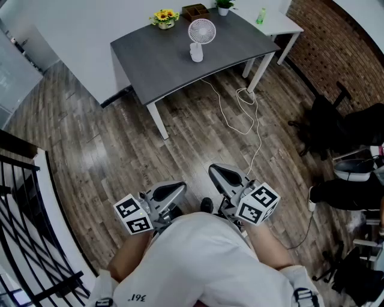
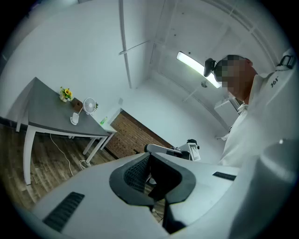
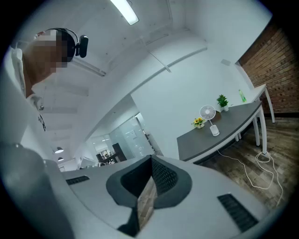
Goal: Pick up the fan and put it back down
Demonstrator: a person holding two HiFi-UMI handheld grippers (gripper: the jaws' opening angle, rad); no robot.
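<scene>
Head view takes in the wooden floor [image 1: 102, 150] running out ahead of both my tools, and past it the grey table [image 1: 156, 60], well apart from the tips of either one. The fan [image 1: 201, 36] stands upright on that table toward its far side, ahead and a little to the right of my left tool [image 1: 170, 192], ahead and a little to the left of my right tool [image 1: 227, 175]. Its white cable [image 1: 243, 111] drops off the table's near edge and loops on the floor between the table and my tools. A small pot of yellow flowers [image 1: 165, 18] sits just beyond the fan, on the left-tool side.

I hold both tools close in front of my body, roughly level. Each gripper view shows its jaws together with nothing between them.

As I judge it, none of the job is done yet. The fan sits where it stands, far out of reach. I have yet to close the distance, spread a tool's jaws, grip the fan, lift it and set it back down.
</scene>
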